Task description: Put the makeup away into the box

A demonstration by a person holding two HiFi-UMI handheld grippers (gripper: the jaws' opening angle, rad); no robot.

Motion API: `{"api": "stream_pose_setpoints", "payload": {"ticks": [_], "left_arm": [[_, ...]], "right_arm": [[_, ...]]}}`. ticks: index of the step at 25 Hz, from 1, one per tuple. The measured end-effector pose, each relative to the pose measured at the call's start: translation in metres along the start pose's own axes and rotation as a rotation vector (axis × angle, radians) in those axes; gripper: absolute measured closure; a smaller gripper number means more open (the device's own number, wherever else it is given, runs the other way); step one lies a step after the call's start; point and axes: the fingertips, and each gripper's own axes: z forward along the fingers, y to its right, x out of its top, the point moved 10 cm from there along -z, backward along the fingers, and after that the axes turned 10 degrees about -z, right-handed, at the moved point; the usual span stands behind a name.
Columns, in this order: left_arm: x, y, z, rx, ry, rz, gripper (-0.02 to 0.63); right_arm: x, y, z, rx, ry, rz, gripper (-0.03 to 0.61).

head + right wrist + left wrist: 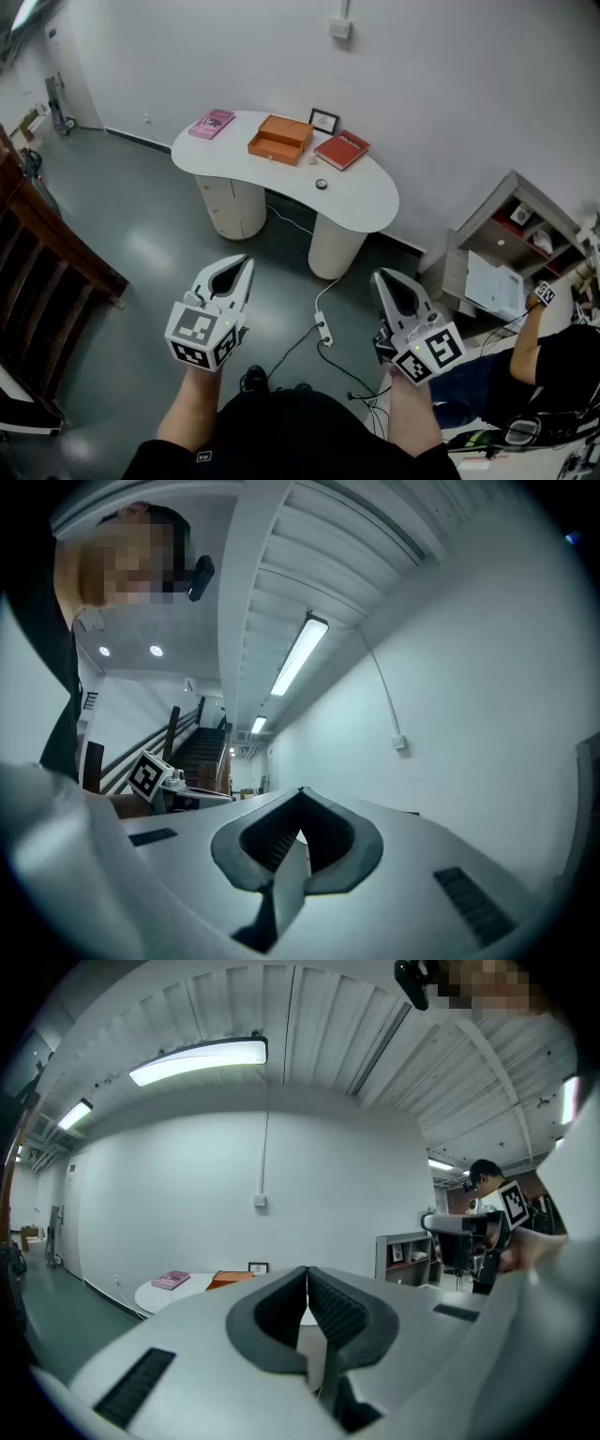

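The left tongs (246, 262) and right tongs (380, 277) are closed and empty, well apart from the desk (370, 197).
The orange box (279, 139) sits near the desk's back edge and appears open. A small dark round item, likely the makeup (322, 184), lies near the front edge. To do this step well, the person should likely walk up close first, open one pair wide, and then lower it squarely over the item.
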Motion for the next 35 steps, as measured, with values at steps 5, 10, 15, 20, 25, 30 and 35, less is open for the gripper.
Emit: {"api": "stream_pose_setpoints", "payload": {"ticks": [5, 10, 15, 20, 25, 30, 35], "left_arm": [[0.000, 0.010, -0.002, 0.009, 0.004, 0.000, 0.600], [0.000, 0.027, -0.004, 0.028, 0.007, 0.005, 0.600], [-0.008, 0.027, -0.014, 0.072, -0.007, -0.001, 0.600], [-0.006, 0.012, -0.007, 0.088, -0.001, -0.008, 0.600], [-0.006, -0.023, 0.019, 0.075, -0.003, -0.018, 0.600], [-0.006, -0.082, 0.057, 0.059, -0.014, -0.043, 0.600], [0.010, -0.150, 0.099, 0.015, -0.026, -0.047, 0.600]], "right_arm": [[0.000, 0.000, -0.013, 0.009, -0.003, 0.006, 0.545], [0.004, 0.000, -0.027, 0.072, -0.004, -0.033, 0.545], [0.001, -0.009, -0.018, 0.176, 0.019, -0.027, 0.543], [-0.003, -0.008, 0.006, 0.255, 0.035, -0.009, 0.541], [-0.016, 0.007, 0.043, 0.248, 0.025, 0.027, 0.540], [-0.031, 0.027, 0.102, 0.219, 0.007, 0.045, 0.540], [-0.038, 0.038, 0.181, 0.201, -0.016, 0.050, 0.540]]}}
